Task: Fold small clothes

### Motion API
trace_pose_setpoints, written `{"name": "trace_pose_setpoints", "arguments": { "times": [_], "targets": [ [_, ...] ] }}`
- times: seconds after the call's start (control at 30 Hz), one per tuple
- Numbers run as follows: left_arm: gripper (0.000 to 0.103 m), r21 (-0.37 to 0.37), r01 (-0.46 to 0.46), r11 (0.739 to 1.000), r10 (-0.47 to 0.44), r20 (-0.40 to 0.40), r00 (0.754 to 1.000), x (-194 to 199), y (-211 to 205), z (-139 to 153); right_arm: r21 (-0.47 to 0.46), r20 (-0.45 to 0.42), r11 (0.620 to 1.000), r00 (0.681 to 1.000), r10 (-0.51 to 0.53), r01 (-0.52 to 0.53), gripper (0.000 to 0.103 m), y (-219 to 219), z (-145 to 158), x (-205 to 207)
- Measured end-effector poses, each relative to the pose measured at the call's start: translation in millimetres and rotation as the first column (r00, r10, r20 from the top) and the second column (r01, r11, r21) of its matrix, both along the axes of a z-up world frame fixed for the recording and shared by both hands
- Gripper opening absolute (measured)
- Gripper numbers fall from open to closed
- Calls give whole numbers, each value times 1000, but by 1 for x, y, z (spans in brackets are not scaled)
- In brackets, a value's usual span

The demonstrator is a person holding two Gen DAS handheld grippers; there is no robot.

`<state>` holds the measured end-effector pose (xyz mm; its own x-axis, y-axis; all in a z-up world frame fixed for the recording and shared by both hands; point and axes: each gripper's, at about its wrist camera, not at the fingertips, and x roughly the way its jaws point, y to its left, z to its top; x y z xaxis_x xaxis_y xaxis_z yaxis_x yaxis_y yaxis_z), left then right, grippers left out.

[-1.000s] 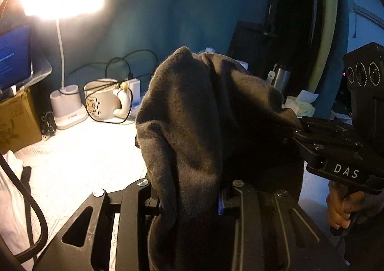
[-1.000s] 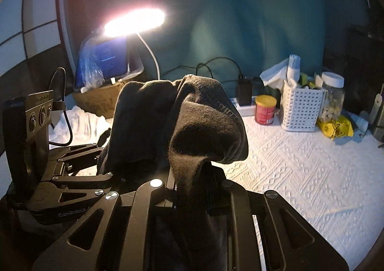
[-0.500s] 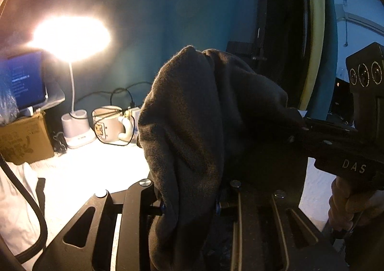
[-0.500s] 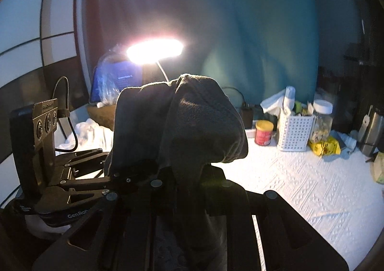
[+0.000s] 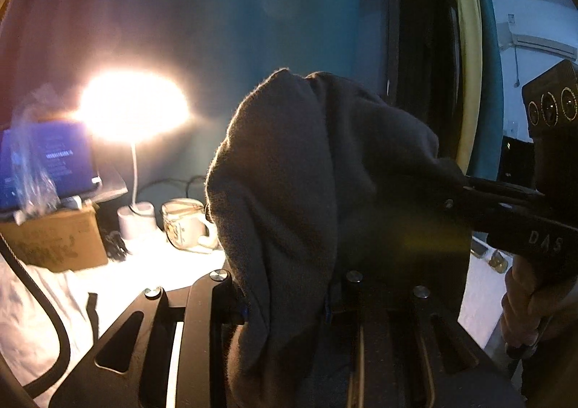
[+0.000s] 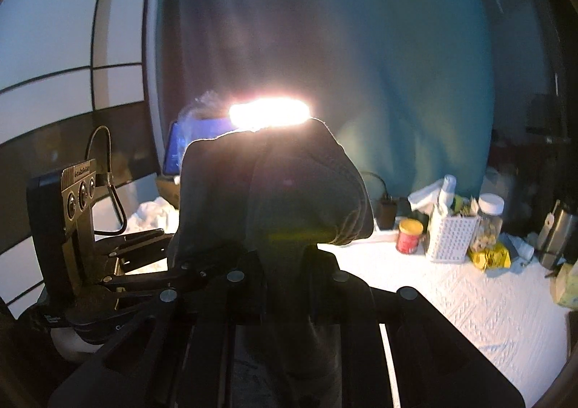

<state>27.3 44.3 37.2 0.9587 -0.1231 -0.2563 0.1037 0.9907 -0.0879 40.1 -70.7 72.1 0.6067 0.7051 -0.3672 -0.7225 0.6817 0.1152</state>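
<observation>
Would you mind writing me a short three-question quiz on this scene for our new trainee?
1. True or false: the dark garment lies flat on the table.
2. Which gripper is shut on the garment? A) left only B) right only C) both
3. Fill in: in the right wrist view, the red can with a yellow lid stands just left of the white ____.

Key:
1. False; it is held up in the air, bunched.
2. C; the left gripper and the right gripper each pinch a part of it.
3. Basket.
</observation>
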Motion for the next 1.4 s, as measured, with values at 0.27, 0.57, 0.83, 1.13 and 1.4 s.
{"name": "trace_pose_setpoints", "arguments": {
  "times": [0.27, 0.57, 0.83, 1.13, 1.4],
  "targets": [
    [26, 3, -45, 999, 45, 63, 997, -22, 14, 18, 18, 76, 999, 996, 39, -40, 16, 15, 28, -19],
    [26, 4, -113, 994, 112, 102, 988, -45, 37, 28, 24, 134, 994, 986, 99, -103, 16, 37, 47, -39],
    [26, 6, -167, 986, 165, 118, 979, -71, 55, 32, 33, 150, 987, 977, 153, -160, 16, 54, 53, -56],
    [26, 8, -235, 972, 233, 97, 968, -97, 76, 31, 25, 156, 970, 959, 235, -242, 16, 79, 54, -76],
    [26, 33, -270, 962, 268, 65, 961, -117, 82, 24, 19, 142, 956, 948, 286, -292, 16, 93, 52, -91]
  ]
}}
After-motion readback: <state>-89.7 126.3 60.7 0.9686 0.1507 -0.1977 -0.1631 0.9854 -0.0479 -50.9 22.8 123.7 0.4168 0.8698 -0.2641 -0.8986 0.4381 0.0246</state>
